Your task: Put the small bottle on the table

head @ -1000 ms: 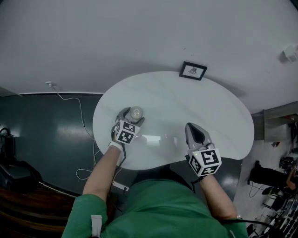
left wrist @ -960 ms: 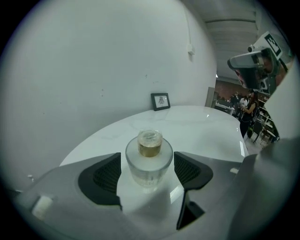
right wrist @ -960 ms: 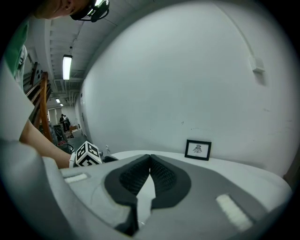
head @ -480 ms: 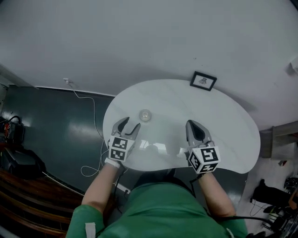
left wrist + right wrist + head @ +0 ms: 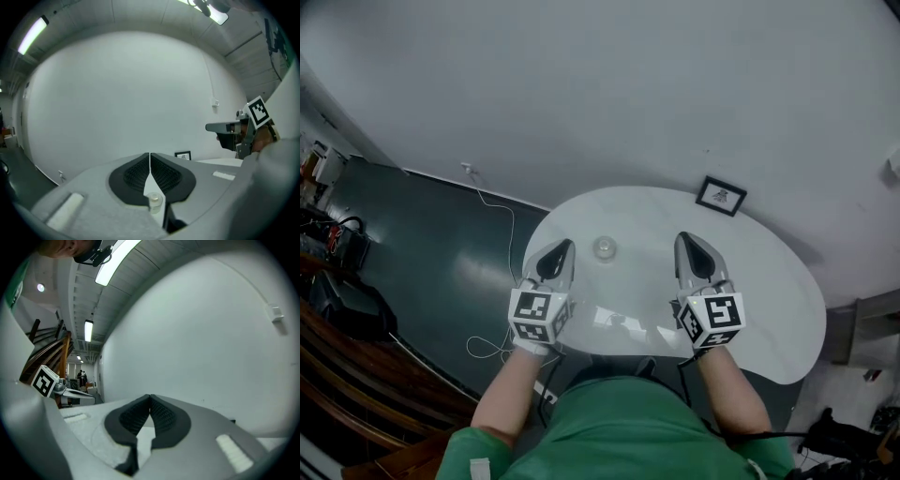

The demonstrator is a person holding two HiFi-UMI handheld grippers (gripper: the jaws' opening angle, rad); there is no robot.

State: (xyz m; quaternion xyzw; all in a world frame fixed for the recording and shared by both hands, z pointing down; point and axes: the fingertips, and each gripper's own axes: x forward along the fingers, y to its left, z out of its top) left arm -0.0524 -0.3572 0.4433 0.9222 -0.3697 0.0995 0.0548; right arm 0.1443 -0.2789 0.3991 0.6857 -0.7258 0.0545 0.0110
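standing free on the desk (image 5: 750,272), the small bottle (image 5: 603,247); our left gripper (image 5: 565,247) jaws just closed empty, right gripper (image 5: 684,240) jaws shut too.

Head camera, worn by the person (image 5: 628,427), looked steeply down on the white table (image 5: 656,220) from well above. Each gripper camera rode close behind its own jaws, facing the far wall (image 5: 117,93). The left gripper view shared the small bottle (image 5: 155,200) and the framed picture (image 5: 183,155) with the head view.
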